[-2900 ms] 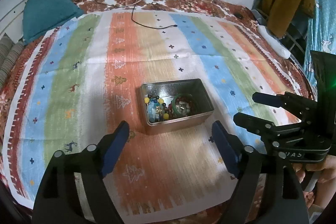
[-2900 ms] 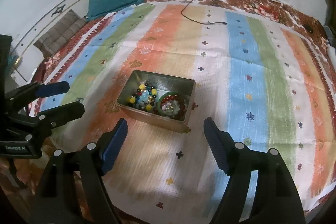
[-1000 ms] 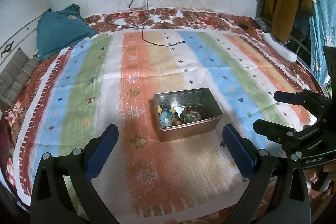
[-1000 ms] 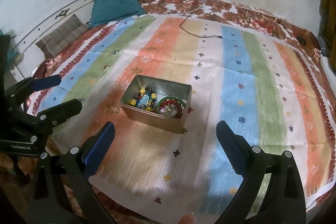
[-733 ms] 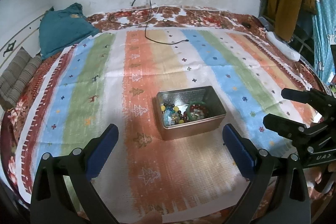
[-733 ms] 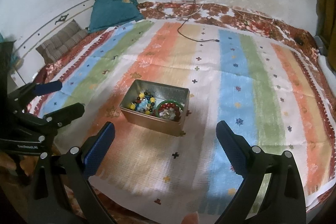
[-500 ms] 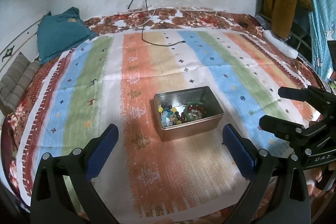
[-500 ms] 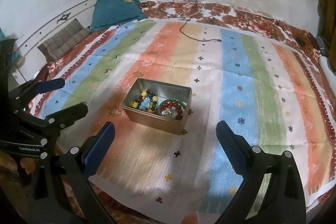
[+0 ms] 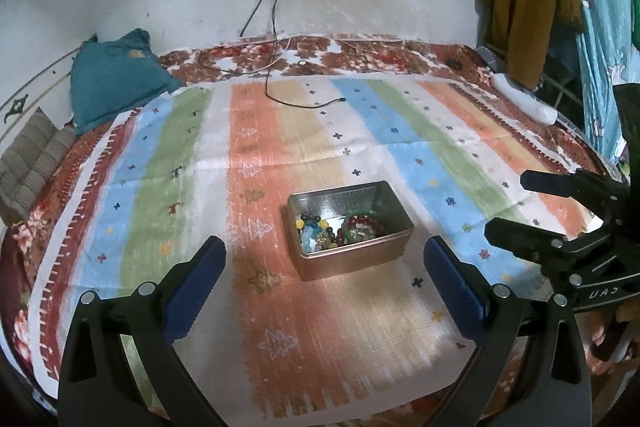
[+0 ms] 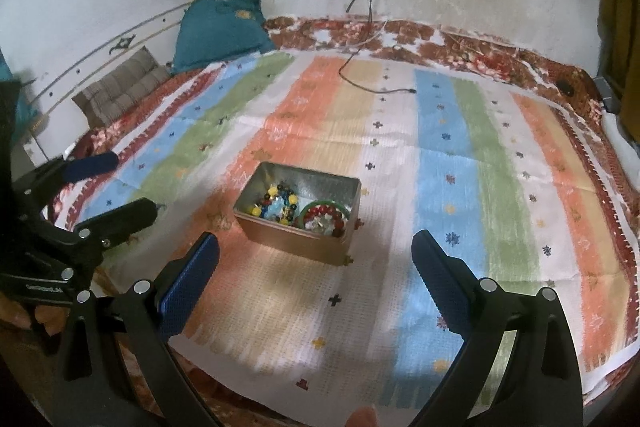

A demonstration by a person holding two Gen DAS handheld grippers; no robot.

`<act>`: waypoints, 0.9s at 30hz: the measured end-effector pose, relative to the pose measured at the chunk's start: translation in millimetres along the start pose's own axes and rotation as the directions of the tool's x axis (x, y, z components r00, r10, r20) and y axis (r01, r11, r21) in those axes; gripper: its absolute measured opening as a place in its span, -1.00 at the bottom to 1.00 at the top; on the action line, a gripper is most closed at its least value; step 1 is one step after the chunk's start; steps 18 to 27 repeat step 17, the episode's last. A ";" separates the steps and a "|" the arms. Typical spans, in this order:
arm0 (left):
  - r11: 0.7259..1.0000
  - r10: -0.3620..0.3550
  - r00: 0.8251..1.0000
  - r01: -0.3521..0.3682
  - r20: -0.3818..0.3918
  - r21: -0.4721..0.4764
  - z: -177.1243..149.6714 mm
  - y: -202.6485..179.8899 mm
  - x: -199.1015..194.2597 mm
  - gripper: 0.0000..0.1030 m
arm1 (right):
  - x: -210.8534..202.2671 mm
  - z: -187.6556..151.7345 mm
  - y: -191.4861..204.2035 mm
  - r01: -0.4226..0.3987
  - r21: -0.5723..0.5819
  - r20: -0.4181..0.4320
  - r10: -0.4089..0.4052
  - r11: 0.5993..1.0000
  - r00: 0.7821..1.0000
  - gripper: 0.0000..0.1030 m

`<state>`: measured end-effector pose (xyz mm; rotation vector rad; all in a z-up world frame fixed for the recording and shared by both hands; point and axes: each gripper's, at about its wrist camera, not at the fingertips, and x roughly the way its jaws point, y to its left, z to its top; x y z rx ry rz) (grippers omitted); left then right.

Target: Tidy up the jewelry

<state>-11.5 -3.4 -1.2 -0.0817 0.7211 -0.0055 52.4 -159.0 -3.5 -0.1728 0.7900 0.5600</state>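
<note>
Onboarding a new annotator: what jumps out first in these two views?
The open metal tin in the middle of the striped cloth, holding beaded bracelets on one side and a green bangle with red beads on the other. Then the two open grippers, left gripper and right gripper, both empty and short of the tin. Farther back, a black cable trails from the wall socket onto the cloth.

The beaded jewelry (image 9: 340, 231) heaped in the tin (image 9: 352, 267) is too small to tell piece from piece.
</note>
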 end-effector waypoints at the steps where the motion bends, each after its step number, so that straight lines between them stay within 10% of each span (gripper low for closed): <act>1: 1.000 -0.004 1.000 0.004 0.000 -0.001 0.1 0.1 0.0 0.89 | 0.7 -0.1 0.3 -0.001 0.001 -0.004 0.001 1.000 1.000 0.90; 27: 1.000 -0.004 1.000 0.004 0.028 0.009 1.2 -2.2 -4.2 0.89 | -1.8 -0.8 5.6 -0.005 -0.010 0.019 0.005 1.000 1.000 0.90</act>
